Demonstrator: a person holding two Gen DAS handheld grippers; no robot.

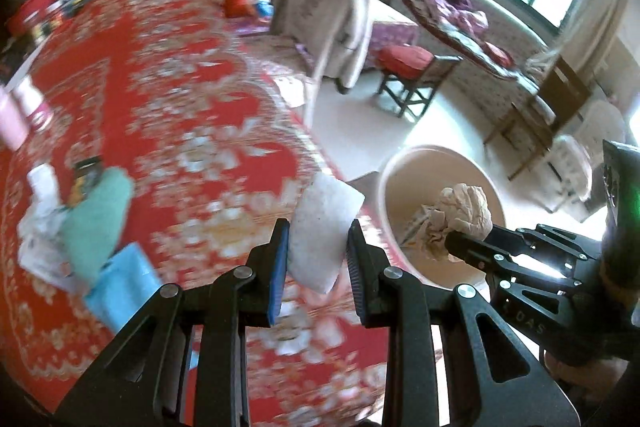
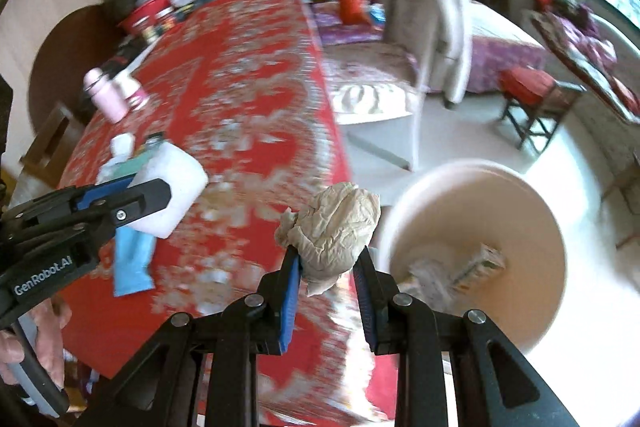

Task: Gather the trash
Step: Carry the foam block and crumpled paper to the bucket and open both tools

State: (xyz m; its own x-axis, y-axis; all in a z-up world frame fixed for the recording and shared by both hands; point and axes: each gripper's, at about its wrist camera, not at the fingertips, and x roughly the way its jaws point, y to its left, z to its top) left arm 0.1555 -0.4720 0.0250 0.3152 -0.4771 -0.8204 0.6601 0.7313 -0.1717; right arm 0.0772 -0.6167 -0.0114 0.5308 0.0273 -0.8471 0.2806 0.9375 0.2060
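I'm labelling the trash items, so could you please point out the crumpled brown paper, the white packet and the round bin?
crumpled brown paper [image 2: 334,227]: right wrist view, middle of the wad.
white packet [image 1: 322,227]: left wrist view, centre of its face.
round bin [image 2: 540,199]: right wrist view, upper rim.

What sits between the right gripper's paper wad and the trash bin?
Nothing. In the right wrist view the crumpled paper in the right gripper hangs beside the bin's rim, with only blurred tablecloth edge behind.

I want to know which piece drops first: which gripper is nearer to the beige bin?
Right. The right gripper holds crumpled paper over the bin; the left gripper, holding a white packet, is above the tablecloth beside it.
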